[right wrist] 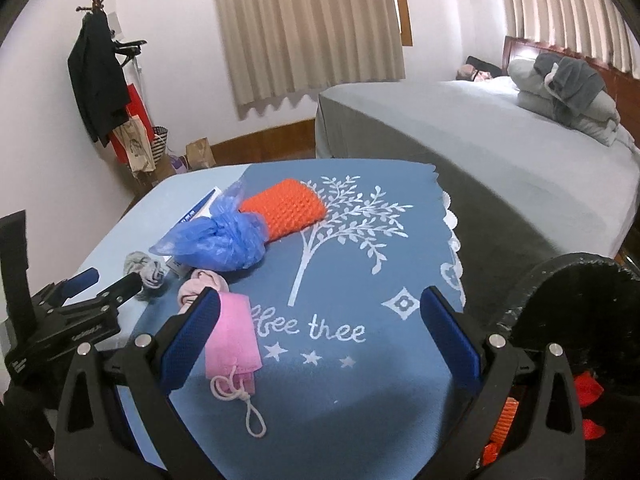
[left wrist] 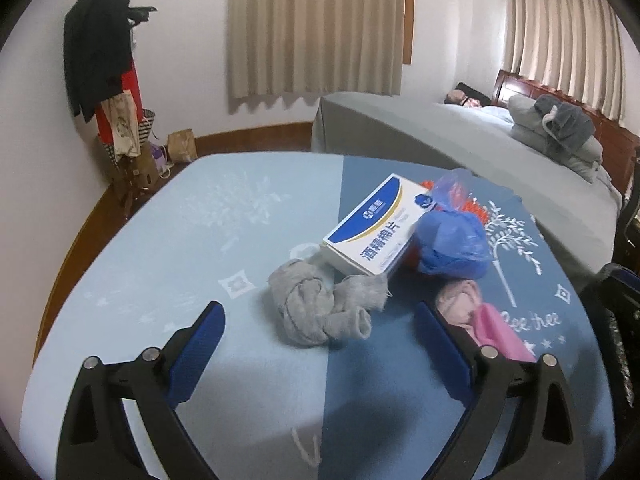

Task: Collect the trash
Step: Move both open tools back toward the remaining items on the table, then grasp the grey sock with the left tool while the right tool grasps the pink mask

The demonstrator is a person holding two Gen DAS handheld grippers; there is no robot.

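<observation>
A crumpled grey cloth (left wrist: 320,308) lies on the blue tablecloth (left wrist: 180,240), just ahead of my open left gripper (left wrist: 320,320), whose blue pads flank it without touching. Behind it sit a white and blue box (left wrist: 376,224), a scrunched blue plastic bag (left wrist: 452,240) and a pink face mask (left wrist: 500,332). In the right wrist view my right gripper (right wrist: 320,316) stands open above the cloth's lettering, the pink mask (right wrist: 232,336) beside its left finger. The blue bag (right wrist: 220,240), an orange spiky pad (right wrist: 286,210) and the grey cloth (right wrist: 146,268) lie further back.
A black-lined bin (right wrist: 576,300) with red and orange scraps stands at the table's right edge. A grey bed (right wrist: 480,140) with folded bedding lies beyond. A coat rack (right wrist: 96,80) and paper bags (right wrist: 198,150) stand by the far wall. The left gripper's body (right wrist: 68,320) shows at the left.
</observation>
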